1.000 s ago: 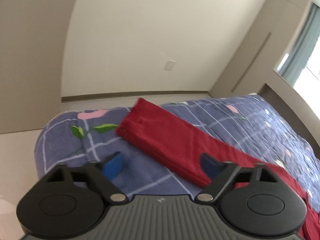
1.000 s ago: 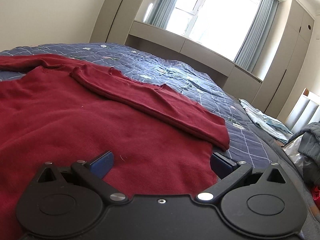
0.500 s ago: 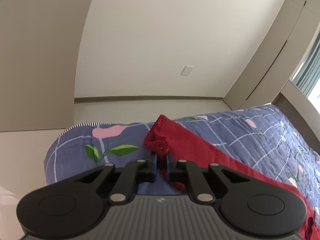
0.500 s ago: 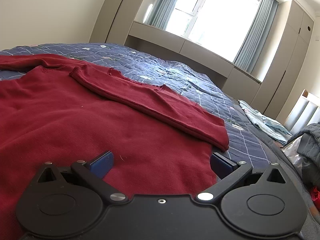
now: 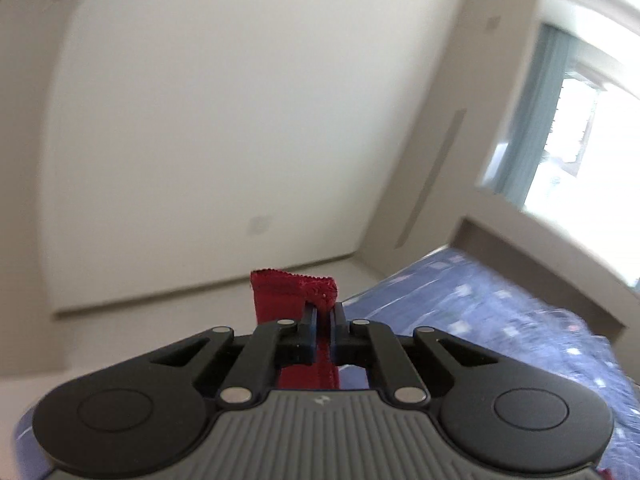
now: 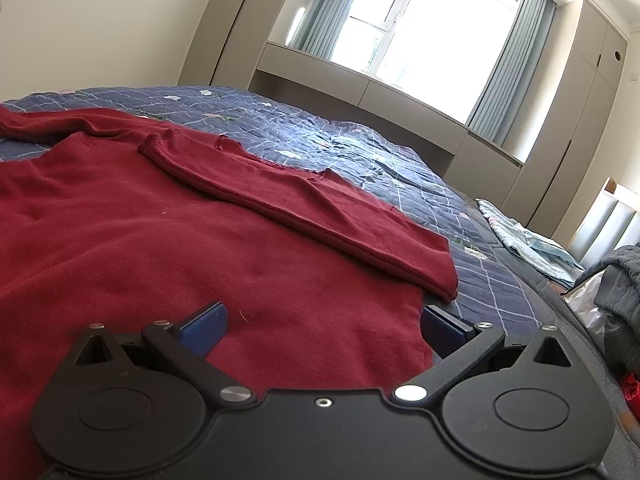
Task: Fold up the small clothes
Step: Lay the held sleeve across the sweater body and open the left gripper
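left wrist view, left gripper (image 5: 324, 312) pinching red sleeve (image 5: 294, 294), right gripper (image 6: 322, 322) spread wide

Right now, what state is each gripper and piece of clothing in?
Left gripper: shut on the sleeve cuff, raised off the bed.
Sleeve cuff: pinched, sticking up past the fingers.
Right gripper: open, low over the red sweater.
Red sweater: spread flat on the quilt, one sleeve folded across it.
Grey garment: crumpled at the bedside.

No readable words or numbers show anywhere; only a small pale emblem sits on the left gripper's (image 5: 324, 316) ribbed grey housing.
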